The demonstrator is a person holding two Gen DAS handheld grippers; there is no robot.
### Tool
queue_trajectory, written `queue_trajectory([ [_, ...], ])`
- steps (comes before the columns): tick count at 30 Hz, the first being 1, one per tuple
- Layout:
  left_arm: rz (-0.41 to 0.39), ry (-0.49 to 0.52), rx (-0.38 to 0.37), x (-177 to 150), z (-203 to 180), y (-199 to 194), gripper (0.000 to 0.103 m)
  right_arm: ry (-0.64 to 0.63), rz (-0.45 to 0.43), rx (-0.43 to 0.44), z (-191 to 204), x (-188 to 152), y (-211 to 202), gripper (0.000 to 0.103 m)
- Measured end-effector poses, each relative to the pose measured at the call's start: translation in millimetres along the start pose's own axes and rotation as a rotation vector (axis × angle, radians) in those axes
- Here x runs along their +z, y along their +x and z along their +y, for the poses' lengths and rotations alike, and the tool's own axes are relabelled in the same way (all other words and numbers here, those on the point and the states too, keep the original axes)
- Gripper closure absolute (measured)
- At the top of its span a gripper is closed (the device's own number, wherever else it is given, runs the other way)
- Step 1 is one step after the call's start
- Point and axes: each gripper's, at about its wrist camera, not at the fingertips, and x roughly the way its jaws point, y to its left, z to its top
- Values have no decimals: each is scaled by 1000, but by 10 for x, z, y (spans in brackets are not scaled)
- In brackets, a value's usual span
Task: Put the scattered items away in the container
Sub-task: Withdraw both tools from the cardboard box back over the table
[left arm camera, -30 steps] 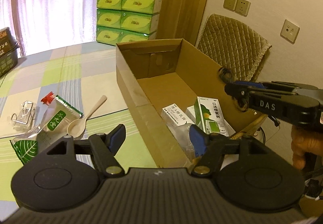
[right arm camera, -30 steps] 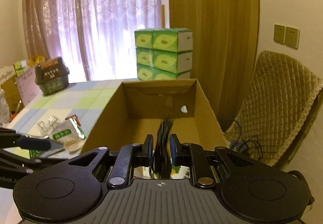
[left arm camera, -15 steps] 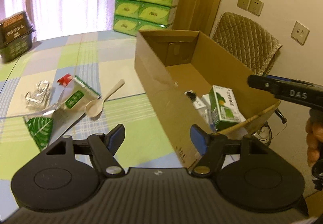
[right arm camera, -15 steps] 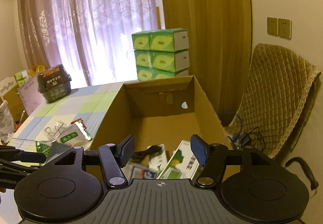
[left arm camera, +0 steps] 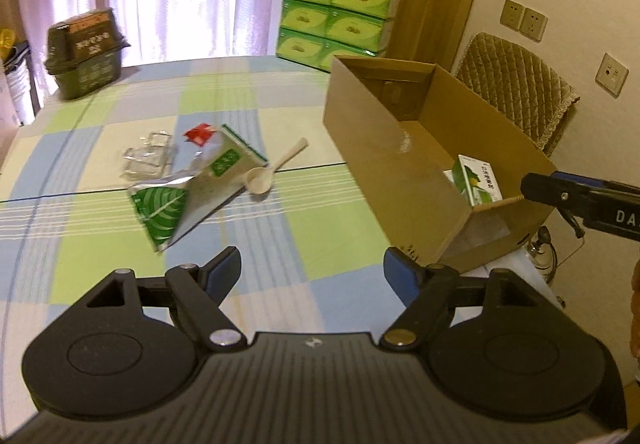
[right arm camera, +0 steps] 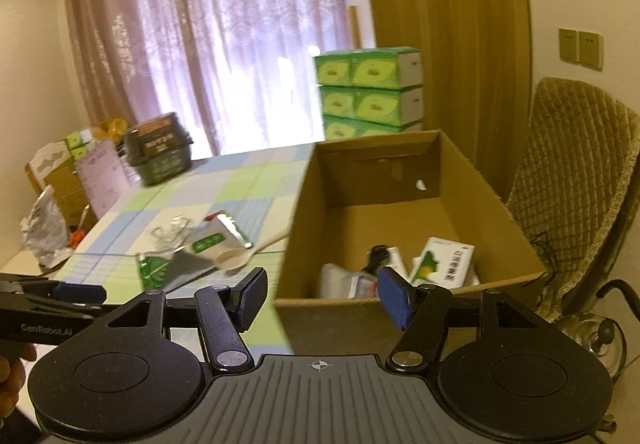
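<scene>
An open cardboard box (left arm camera: 400, 172) (right arm camera: 492, 200) stands at the table's right edge. Inside lie a green-and-white carton (left arm camera: 476, 182) (right arm camera: 444, 262), a black cable bundle (right arm camera: 380, 254) and white packets (right arm camera: 340, 280). Left of the box on the checked tablecloth lie a cream spoon (left arm camera: 276, 168) (right arm camera: 248, 252), a green-and-silver pouch (left arm camera: 192, 188) (right arm camera: 188, 250) and clear clips (left arm camera: 148, 156) (right arm camera: 170, 230). My left gripper (left arm camera: 312, 270) is open above the cloth, near the box's front corner. My right gripper (right arm camera: 320, 296) is open and empty before the box's near wall.
A stack of green tissue boxes (left arm camera: 340, 20) (right arm camera: 368, 92) rises behind the table. A dark green basket (left arm camera: 84, 52) (right arm camera: 158, 150) sits at the far left corner. A quilted chair (right arm camera: 572, 184) stands right of the box, with cables on the floor.
The right gripper opened and dropped the black cable bundle into the box, then pulled back. The left gripper swung left toward the spoon and pouch.
</scene>
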Motion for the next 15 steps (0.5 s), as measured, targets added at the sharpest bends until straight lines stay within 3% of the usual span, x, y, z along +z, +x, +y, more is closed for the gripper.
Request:
queue_trajectory([
  [15,-10,-34,101,-330,621,-507,23,-89,50,108,705,-164,-56,36],
])
